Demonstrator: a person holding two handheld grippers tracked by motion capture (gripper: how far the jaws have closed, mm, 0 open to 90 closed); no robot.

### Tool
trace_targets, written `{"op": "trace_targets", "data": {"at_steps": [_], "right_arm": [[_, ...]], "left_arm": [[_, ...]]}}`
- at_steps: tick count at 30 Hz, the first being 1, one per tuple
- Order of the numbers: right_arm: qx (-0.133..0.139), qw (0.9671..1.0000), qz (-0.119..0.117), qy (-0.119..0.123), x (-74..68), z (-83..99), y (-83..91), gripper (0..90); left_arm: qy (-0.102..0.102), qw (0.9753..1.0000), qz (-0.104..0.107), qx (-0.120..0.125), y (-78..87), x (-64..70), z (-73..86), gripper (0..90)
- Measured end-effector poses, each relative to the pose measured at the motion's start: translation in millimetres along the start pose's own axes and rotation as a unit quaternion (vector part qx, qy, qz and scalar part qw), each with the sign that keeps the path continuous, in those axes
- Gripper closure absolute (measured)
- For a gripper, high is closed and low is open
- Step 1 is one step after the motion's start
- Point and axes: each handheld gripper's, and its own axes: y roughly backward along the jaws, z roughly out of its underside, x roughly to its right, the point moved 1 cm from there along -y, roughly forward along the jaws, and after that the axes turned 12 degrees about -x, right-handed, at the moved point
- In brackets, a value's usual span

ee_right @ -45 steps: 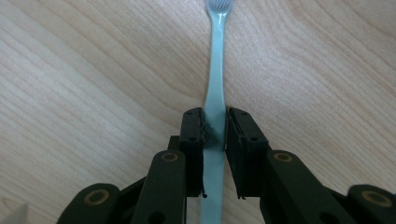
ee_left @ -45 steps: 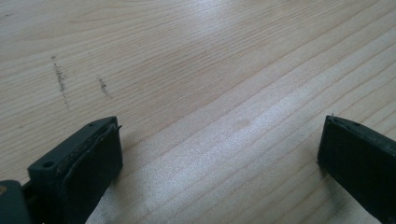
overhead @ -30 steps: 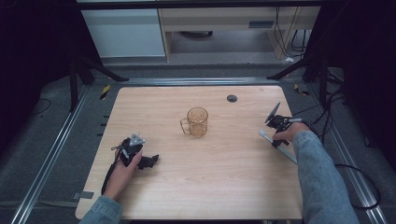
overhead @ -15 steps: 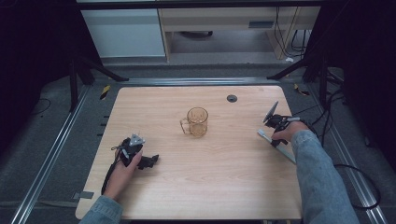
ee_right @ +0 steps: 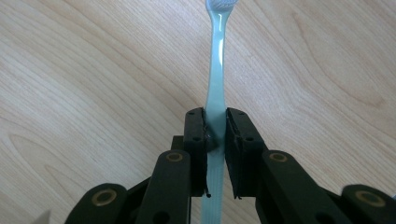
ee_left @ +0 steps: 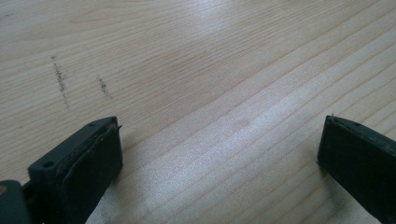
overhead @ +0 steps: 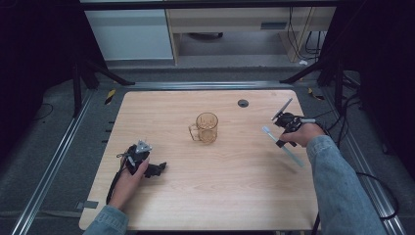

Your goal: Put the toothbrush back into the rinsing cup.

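The right tool (ee_right: 215,128) is clamped on a pale blue toothbrush (ee_right: 216,70), its two jaws pressed against the handle from either side. In the right gripper view the brush runs straight out ahead of the jaws, bristle head at the far end, with a stretch of handle passing back between them. From the high view the right tool (overhead: 283,128) sits to the right of the amber glass mug (overhead: 206,128), well apart from it, and the toothbrush (overhead: 292,155) lies on a slant: its head end points up and left toward the mug, and its tail trails down and right toward the counter's right edge, past the person's right hand (overhead: 302,134).

The left tool (ee_left: 219,154) stands wide apart, holding nothing, with bare wood grain between its jaws. In the high view the left tool (overhead: 157,169) lies low on the counter (overhead: 235,196), below and left of the mug, gripped by the left hand (overhead: 128,178).

The mug stands upright near the counter's middle, handle toward the left. Open wood surrounds it on all sides, with broad clear stretches between it and each tool. A small dark round fitting (overhead: 243,103) sits up and right of the mug, near the far edge.
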Motion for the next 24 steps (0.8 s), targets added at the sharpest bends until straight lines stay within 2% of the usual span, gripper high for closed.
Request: {"op": "trace_targets", "data": {"at_steps": [8,9,10,15,19,20,23,24], "right_arm": [[0.011,0.9998,0.002,0.019,-9.2,-1.6,4.6,79.2],[0.017,0.9994,0.003,0.029,-15.3,-3.1,7.4,79.2],[0.017,0.9994,0.003,0.029,-15.3,-3.1,7.4,79.2],[0.038,0.9981,0.003,0.048,-34.4,-9.5,13.0,79.2],[0.051,0.9973,0.001,0.053,-45.2,-13.7,15.4,79.2],[0.060,0.9964,0.002,0.060,-52.1,-17.1,16.7,79.2],[0.065,0.9960,0.002,0.061,-57.1,-19.5,18.0,79.2],[0.075,0.9953,0.005,0.061,-61.3,-21.7,19.7,79.2]], "left_arm": [[0.000,1.0000,0.000,0.000,0.0,0.0,0.0,0.0],[0.000,1.0000,0.000,0.000,0.0,0.0,0.0,0.0],[0.000,1.0000,0.000,0.000,0.0,0.0,0.0,0.0],[0.002,1.0000,0.000,0.002,-0.2,0.3,0.0,0.0],[-0.001,1.0000,0.000,-0.001,0.1,-0.2,0.0,0.0],[-0.001,1.0000,0.000,-0.001,0.2,-0.2,0.0,0.0],[-0.001,1.0000,0.000,-0.001,0.1,-0.1,0.0,0.0],[-0.001,1.0000,0.000,-0.001,0.1,-0.2,0.0,0.0]]}}
